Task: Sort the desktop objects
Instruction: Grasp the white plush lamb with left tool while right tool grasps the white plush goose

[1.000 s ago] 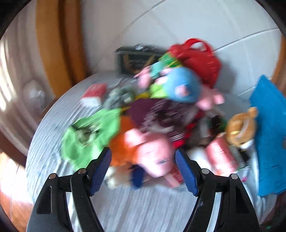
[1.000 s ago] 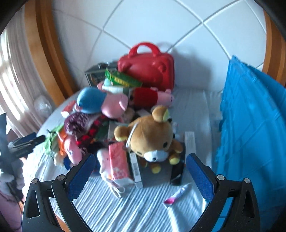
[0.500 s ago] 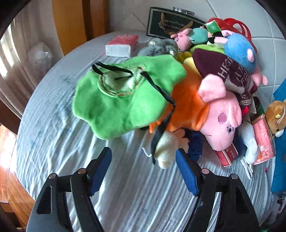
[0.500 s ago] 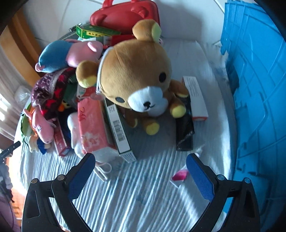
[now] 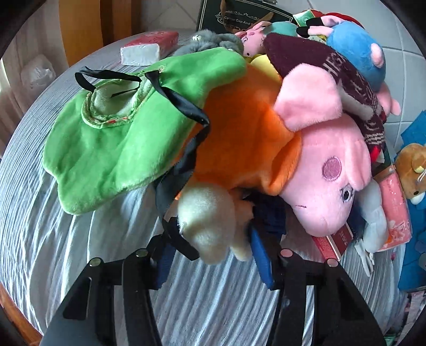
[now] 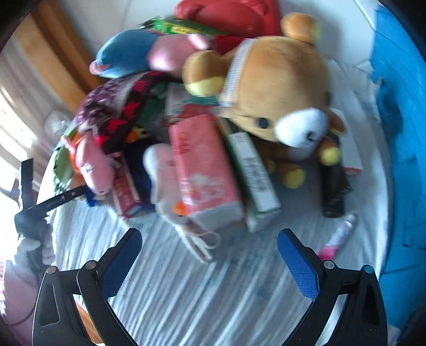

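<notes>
A pile of toys and boxes lies on the grey striped table. In the left wrist view, my left gripper (image 5: 213, 255) has its blue pads on either side of the cream foot (image 5: 210, 226) of a pink pig plush (image 5: 327, 181) in an orange dress, with a black strap beside it; the jaws are narrowed around the foot. A green plush piece (image 5: 117, 133) lies to the left. In the right wrist view, my right gripper (image 6: 210, 263) is open and empty above the cloth, in front of a pink tissue pack (image 6: 205, 170) and a brown bear plush (image 6: 277, 87).
A blue bin (image 6: 399, 133) stands at the right. A red case (image 6: 239, 16), a green box (image 6: 183, 28), a blue-and-pink plush (image 6: 133, 56), a white-green box (image 6: 253, 175), a black item (image 6: 334, 191) and a pink tube (image 6: 338, 239) surround the bear. A dark box (image 5: 239, 16) stands at the back.
My left gripper moved in low to the pig plush and narrowed its jaws around the cream foot. My right gripper shifted left, staying open.
</notes>
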A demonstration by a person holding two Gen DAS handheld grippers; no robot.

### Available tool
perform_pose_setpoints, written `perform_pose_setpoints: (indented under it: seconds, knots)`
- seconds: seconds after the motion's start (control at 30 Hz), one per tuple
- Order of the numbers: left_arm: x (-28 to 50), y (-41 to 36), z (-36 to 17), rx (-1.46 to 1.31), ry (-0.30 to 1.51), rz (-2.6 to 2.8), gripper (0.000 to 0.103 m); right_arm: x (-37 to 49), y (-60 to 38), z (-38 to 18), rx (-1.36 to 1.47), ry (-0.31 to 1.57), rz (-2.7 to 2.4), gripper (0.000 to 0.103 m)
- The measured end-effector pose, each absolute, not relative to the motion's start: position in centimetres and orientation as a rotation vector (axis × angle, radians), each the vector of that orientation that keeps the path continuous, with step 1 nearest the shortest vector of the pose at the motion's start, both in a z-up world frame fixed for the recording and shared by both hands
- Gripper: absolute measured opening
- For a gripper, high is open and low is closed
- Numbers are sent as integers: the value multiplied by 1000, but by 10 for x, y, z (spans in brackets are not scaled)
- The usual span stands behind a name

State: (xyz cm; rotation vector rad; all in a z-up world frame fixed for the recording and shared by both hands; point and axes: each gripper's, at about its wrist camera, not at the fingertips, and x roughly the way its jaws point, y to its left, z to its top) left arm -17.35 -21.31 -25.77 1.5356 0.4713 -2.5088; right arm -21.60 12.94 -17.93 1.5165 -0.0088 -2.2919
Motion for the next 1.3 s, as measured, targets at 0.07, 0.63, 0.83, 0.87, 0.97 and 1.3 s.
perform_pose_setpoints:
  seconds: [0.07,0.63,0.83,0.87,0.97,1.3]
  knots:
    - [-167,-215,-258,1539,460,-2515,46,-213,113,-179,1499,38,-2271,78]
    - [-98,-258,-238,1434,446,-2450,45,-265,-2,-241,1540,630,-2298,57]
    - [-100,-258,-232,1410,460,-2464,39,-267,-25,-262,1487,874,-2307,53]
    - [-98,-256,-229,1405,460,-2469,39,-266,-24,-261,1478,882,-2314,47]
    - [-93,-248,-217,1369,434,-2496,37,-254,-13,-248,1445,779,-2326,43]
    - [-88,-204,-158,1204,356,-2646,37,-197,46,-172,1219,416,-2344,40]
